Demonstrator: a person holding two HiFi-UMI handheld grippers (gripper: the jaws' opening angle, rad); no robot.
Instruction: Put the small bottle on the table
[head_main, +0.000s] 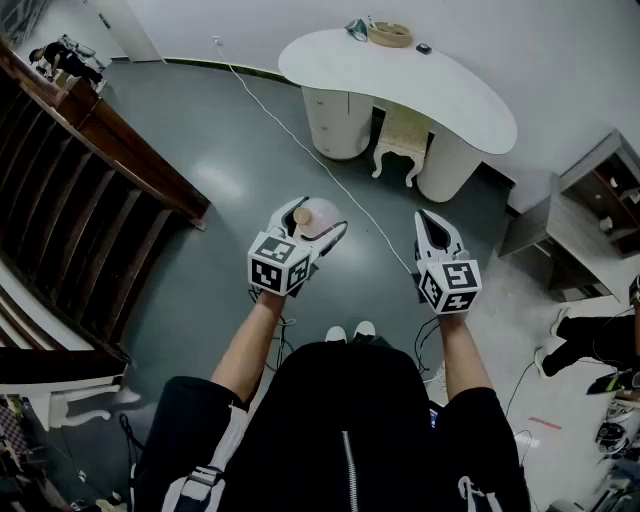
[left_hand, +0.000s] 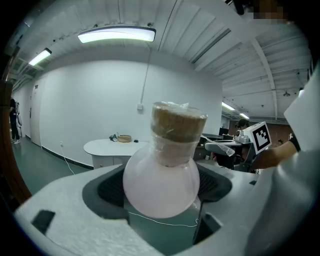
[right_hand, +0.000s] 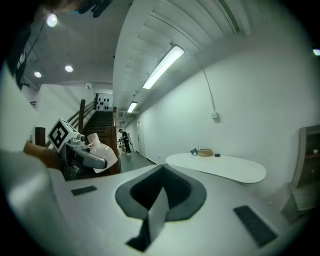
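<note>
A small round pale-pink bottle (head_main: 322, 214) with a wrapped cork stopper (left_hand: 176, 125) sits between the jaws of my left gripper (head_main: 320, 218), which is shut on its bulb (left_hand: 160, 187). It is held in the air above the grey floor, cork pointing away from me. My right gripper (head_main: 427, 218) hovers beside it on the right, shut and empty, its pads (right_hand: 159, 192) meeting in a thin seam. The white curved table (head_main: 440, 90) stands a few steps ahead, also seen in the left gripper view (left_hand: 107, 146) and the right gripper view (right_hand: 225, 167).
A shallow basket (head_main: 390, 35) and small items lie at the table's far edge. A white stool (head_main: 402, 150) stands under it. A cable (head_main: 300, 130) runs across the floor. Wooden stair railing (head_main: 90, 190) fills the left, a grey shelf (head_main: 590, 215) the right, with a person (head_main: 590, 345) nearby.
</note>
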